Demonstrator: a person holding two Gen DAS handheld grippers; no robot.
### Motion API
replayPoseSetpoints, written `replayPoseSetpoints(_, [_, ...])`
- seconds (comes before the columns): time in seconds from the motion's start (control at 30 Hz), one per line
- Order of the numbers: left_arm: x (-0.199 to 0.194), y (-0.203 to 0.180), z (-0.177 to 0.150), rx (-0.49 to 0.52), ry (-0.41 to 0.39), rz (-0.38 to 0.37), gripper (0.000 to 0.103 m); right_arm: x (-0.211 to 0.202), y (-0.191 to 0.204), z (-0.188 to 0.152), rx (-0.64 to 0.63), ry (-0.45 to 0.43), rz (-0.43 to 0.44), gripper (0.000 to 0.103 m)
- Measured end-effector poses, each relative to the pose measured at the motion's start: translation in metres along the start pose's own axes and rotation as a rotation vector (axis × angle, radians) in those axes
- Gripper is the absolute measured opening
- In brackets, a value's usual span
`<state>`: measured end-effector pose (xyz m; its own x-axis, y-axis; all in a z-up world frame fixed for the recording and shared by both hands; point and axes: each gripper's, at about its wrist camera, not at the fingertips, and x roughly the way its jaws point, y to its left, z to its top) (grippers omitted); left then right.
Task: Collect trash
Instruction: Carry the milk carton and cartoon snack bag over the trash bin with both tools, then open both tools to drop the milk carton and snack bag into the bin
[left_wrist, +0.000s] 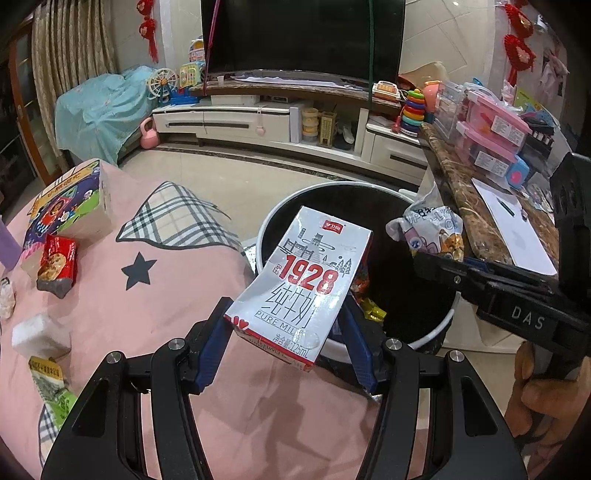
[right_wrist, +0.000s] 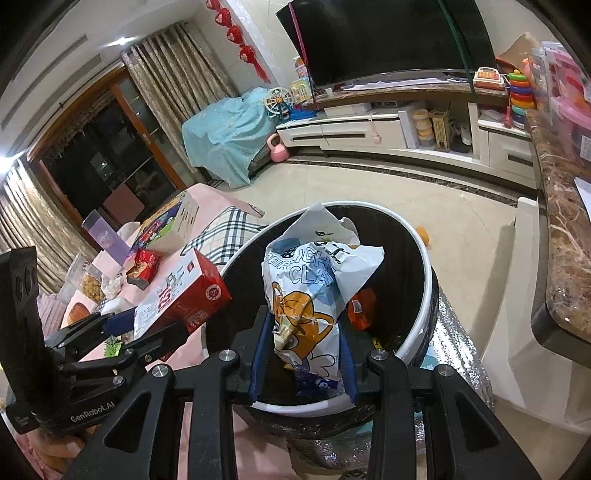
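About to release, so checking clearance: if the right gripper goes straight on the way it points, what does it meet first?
Probably the trash bin's dark inside; the right gripper with its snack bag is already over the opening. Depth unclear.

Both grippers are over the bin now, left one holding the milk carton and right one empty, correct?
Not quite: the right gripper isn't empty. It is shut on a crumpled snack bag over the bin, as the right wrist view shows. The left gripper does hold the milk carton.

We cannot see the bin's floor, lost in shadow right of centre. The milk carton hides its near rim. At the lower right edge, a hand is cut off by the frame.
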<state>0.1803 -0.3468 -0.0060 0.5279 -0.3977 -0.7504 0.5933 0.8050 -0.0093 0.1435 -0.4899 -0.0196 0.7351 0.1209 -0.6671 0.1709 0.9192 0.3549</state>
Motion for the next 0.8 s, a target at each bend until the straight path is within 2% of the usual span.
replayPoseSetpoints(0.8, [0.017, -0.013, 0.014, 0.025, 0.021, -0.002, 0.058, 0.006, -0.008, 0.014, -0.003, 0.019, -0.027, 0.037])
